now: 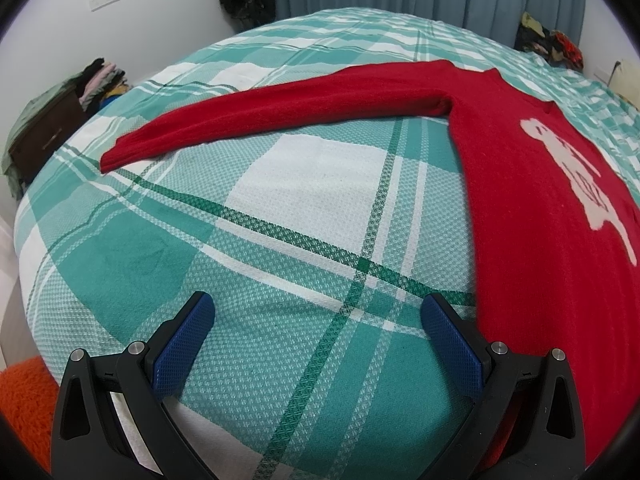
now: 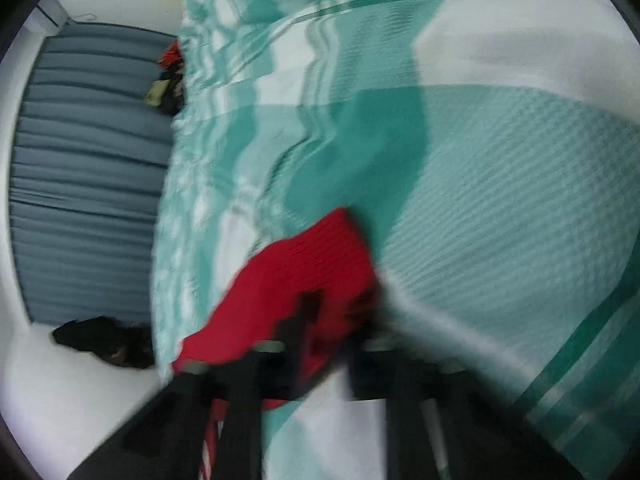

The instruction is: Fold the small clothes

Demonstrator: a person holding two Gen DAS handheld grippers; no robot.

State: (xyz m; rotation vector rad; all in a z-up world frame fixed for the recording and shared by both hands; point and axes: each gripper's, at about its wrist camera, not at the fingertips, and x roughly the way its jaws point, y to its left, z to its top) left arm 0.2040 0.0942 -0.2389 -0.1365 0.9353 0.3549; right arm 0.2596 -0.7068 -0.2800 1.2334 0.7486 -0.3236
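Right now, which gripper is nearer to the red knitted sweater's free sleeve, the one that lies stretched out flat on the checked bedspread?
Left. The left gripper hangs open over the bedspread, short of that sleeve. The right gripper is shut on another red part of the sweater.

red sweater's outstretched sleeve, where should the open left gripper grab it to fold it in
Best at the cuff of the red sweater. The sleeve lies flat and straight on the checked bedspread, ending in a free edge. The left gripper, jaws open and empty, could probably come low from the bare near side and pinch that end.
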